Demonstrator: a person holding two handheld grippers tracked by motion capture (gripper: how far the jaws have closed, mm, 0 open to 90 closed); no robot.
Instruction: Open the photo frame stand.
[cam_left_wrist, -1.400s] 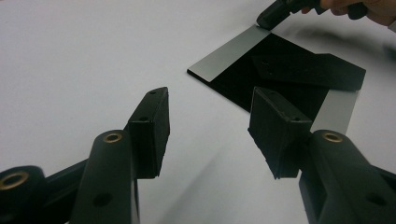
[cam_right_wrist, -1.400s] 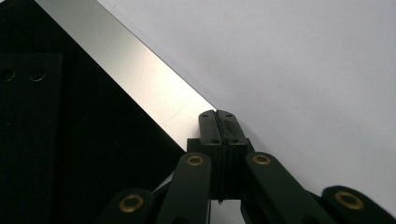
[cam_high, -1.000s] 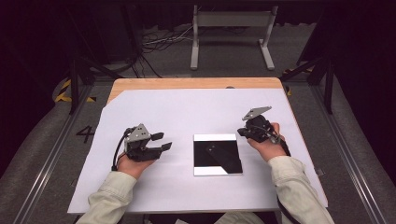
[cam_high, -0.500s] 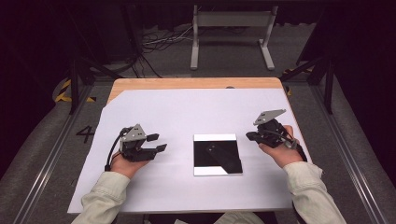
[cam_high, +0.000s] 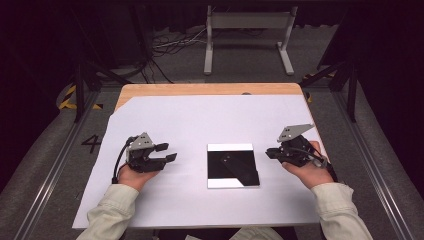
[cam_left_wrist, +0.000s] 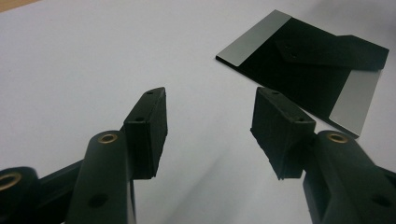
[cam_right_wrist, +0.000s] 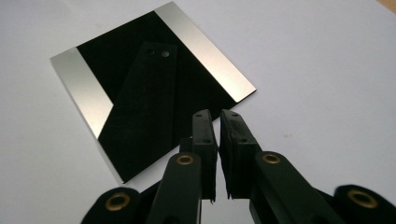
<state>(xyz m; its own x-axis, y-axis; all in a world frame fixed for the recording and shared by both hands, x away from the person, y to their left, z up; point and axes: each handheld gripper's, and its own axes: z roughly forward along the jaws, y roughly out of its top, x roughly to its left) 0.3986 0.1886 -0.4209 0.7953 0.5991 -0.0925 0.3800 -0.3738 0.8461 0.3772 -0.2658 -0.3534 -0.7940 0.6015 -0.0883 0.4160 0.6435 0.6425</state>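
White sheeting (cam_high: 200, 120) covers nearly the whole wooden table (cam_high: 210, 89), leaving a strip of bare wood along the far edge and at the far left corner. Beyond the table, on the grey floor, stands a pale metal stand (cam_high: 248, 35) with loose cables (cam_high: 170, 45) lying beside it.

On the sheet, near the middle and toward the person's side, lies a square mirror-like plate (cam_high: 233, 165). It rests flat, and its glossy face shows dark in the middle with bright silvery bands along two opposite edges in both gripper views (cam_left_wrist: 306, 70) (cam_right_wrist: 154, 88).

Two sleeved forearms come in from the near edge. The left gripper (cam_high: 167, 153) sits left of the plate, apart from it, resting low over the sheet with its jaws pointed toward the plate. In the left gripper view its two black pads (cam_left_wrist: 149, 126) stand wide apart with only bare white sheet between them, and the plate lies beyond, up and to the right.

The right gripper (cam_high: 270, 152) is held just off the plate's right edge, not touching it, its grey three-cornered plate (cam_high: 295, 131) tilted up on top. In the right gripper view its jaws stand nearly together, a narrow slit between the pads (cam_right_wrist: 205, 140), and they have just been opening a little; nothing is between them. The plate's near corner lies just ahead of the tips.
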